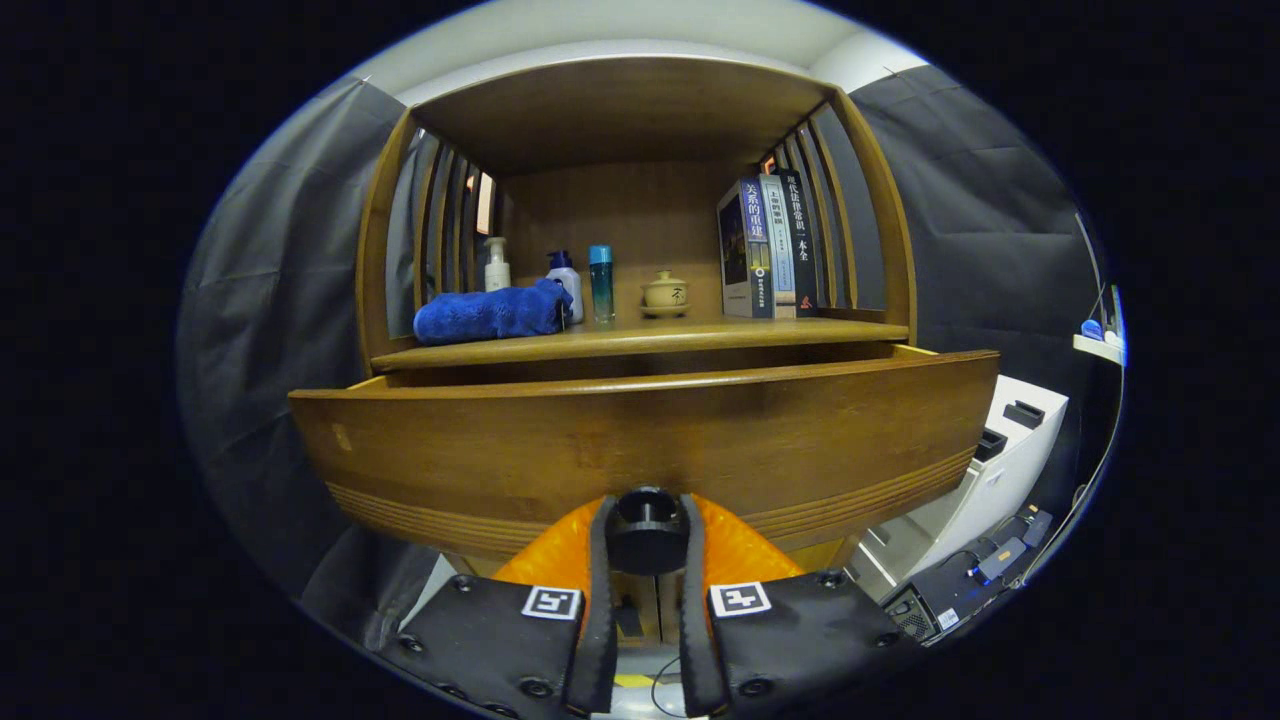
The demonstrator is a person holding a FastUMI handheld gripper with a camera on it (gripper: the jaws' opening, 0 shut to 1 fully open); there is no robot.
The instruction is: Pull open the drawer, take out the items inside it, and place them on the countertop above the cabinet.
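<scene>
Gripping the dark round knob (646, 528) on the drawer (640, 440), the gripper (646, 525) has both fingers pressed against the knob's sides, one on each flank, so the claw is clamped on it. The knob sits at the lower middle of the drawer's wide wooden front, right between the fingertips. The drawer stands pulled out from the cabinet, its front panel well forward of the countertop (640, 342) above, with a dark gap showing between the front's top edge and the counter's edge. What lies inside the drawer cannot be told, since the front panel hides the inside.

On the countertop, beyond the fingers, a rolled blue towel (490, 312) lies at the left. Behind it stand a white pump bottle (496, 265) and a white bottle with a blue cap (566, 280), the latter touching the towel's end. Just beside that is a slim teal bottle (600, 283), then a small lidded ceramic cup (665, 294) on a saucer. A row of upright books (768, 248) leans against the slatted right side of the shelf. Off to the right of the cabinet stands a white box-like unit (1000, 460).
</scene>
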